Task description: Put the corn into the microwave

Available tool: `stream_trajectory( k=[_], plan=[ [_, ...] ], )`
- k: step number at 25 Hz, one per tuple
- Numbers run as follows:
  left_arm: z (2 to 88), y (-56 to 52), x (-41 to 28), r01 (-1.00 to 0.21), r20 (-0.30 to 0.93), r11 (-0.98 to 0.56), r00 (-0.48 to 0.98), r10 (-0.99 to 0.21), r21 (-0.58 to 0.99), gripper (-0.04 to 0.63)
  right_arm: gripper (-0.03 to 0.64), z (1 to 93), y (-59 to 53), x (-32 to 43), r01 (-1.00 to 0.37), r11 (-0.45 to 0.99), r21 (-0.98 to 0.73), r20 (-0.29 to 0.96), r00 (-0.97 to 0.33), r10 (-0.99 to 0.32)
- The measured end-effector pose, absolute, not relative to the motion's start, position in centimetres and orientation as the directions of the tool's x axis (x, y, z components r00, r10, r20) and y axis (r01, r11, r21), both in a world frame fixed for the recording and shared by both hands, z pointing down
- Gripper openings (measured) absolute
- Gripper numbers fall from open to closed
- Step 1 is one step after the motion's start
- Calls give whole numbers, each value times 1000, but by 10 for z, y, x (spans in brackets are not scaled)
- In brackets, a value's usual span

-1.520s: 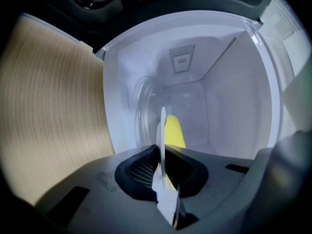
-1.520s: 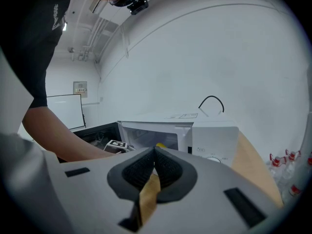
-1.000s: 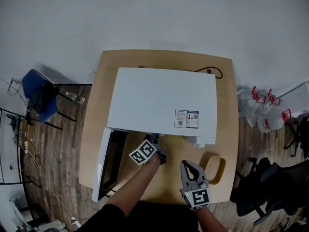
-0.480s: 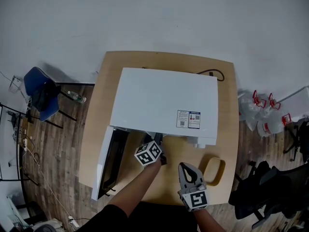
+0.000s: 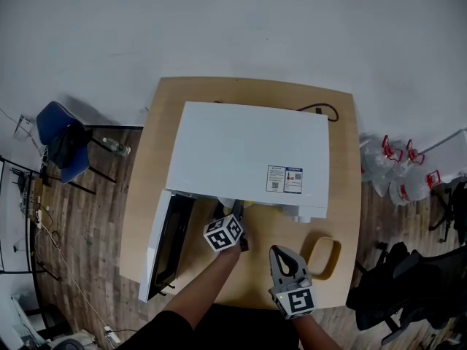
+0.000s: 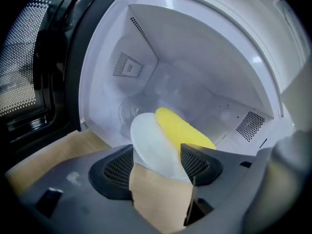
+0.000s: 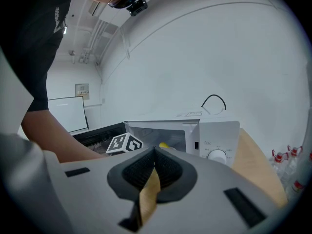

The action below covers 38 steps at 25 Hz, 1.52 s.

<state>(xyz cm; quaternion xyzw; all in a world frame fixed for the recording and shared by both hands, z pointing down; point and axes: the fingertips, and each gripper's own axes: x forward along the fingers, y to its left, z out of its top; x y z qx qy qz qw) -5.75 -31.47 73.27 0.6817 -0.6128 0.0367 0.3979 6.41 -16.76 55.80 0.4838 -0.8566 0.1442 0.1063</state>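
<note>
Corn (image 6: 183,128): one cob, on one white plate (image 6: 148,140), at the one open microwave's (image 5: 248,148) mouth.
Left hand-held gripper (image 6: 157,154): jaws opening wide, plate's edge between them.
Right hand-held gripper (image 7: 153,156): one, pinched together, empty.

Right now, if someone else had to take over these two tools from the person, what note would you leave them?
Left hand-held gripper: at the mouth of the microwave, jaws opening, with the rim of the white plate between them but not pinched.
Right hand-held gripper: shut, empty, held over the table in front of the microwave.
Things: the corn lies on the plate, which sits tilted at the front of the cavity. The door is swung open to the left.
Done: corn delivered into the microwave.
Left: draw the left gripper back, check that the plate settles flat, probably close the door.
</note>
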Motion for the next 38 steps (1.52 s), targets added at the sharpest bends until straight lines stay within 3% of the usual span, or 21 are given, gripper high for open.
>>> stream_trajectory(
  k=[8,38],
  plan=[
    [730,-322,-67,-947,556,2,187,-810,321,279,58,557,-168,62,-858,494,-145,323,-512,-796],
    [729,-323,-50,-950,571,-10,196,-798,312,279,59,558,-166,81,-874,459,-157,326,-485,-812]
  ],
)
